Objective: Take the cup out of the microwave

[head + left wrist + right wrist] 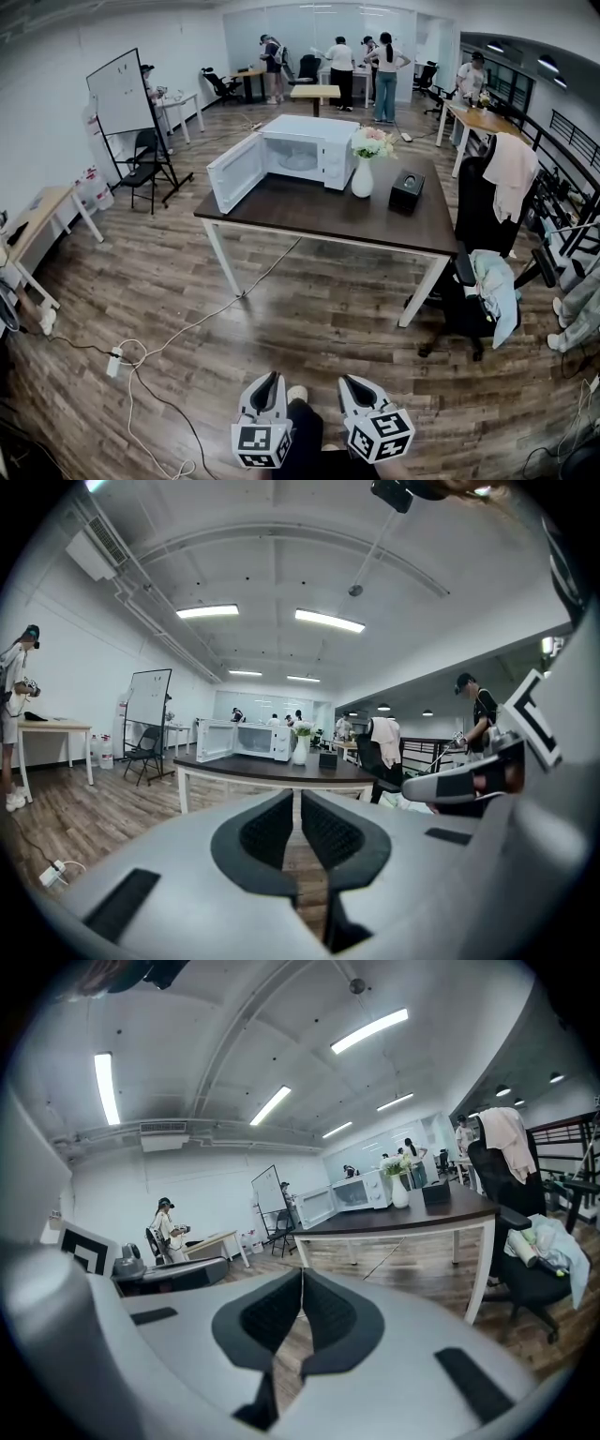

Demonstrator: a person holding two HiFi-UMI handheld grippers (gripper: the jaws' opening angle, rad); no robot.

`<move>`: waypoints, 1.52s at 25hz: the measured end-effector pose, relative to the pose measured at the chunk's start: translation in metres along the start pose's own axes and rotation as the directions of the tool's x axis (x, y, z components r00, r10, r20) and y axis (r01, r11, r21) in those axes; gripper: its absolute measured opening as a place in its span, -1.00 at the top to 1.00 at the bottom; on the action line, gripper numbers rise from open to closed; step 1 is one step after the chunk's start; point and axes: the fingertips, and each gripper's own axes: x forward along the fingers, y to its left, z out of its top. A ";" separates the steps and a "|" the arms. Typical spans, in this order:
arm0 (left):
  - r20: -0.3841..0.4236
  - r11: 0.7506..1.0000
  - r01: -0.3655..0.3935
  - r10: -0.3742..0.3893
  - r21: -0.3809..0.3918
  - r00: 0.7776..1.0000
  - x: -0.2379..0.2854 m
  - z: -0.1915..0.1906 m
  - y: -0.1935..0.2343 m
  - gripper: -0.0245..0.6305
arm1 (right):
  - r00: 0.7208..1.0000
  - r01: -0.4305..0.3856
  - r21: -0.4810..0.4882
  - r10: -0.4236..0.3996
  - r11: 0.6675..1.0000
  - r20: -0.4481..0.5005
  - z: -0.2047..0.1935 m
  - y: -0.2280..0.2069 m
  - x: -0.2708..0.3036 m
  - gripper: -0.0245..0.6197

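"Cup in sight on your feed?"

"Not that I can tell. The white microwave oven (309, 141) stands at the far side of the dark brown wooden table (328, 217), with its white door (234, 173) swung wide to the left. In my head view the cavity is small and pale. I see a light patch on its floor and cannot say whether that is the cup or only the turntable. In both gripper views the oven is smaller still, and its inside is unreadable."

"And the grippers?"

"My left gripper (272, 379) and right gripper (349, 381) sit low at the bottom of the head view, over the wood-plank floor (309, 309) and well apart from the table. In its own view the left gripper (297, 797) has its jaws pressed together with nothing between them. The right gripper (302, 1275) is the same, closed and empty."

"Anything beside the oven?"

"A white vase of flowers (363, 176) stands just to its right, with a small black box (406, 190) near that."
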 end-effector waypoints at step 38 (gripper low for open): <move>0.032 0.998 0.068 -0.068 0.006 0.997 0.238 0.083 0.162 -0.10 | 0.994 0.109 0.022 -0.109 0.994 0.005 0.114 -0.058 0.250 0.94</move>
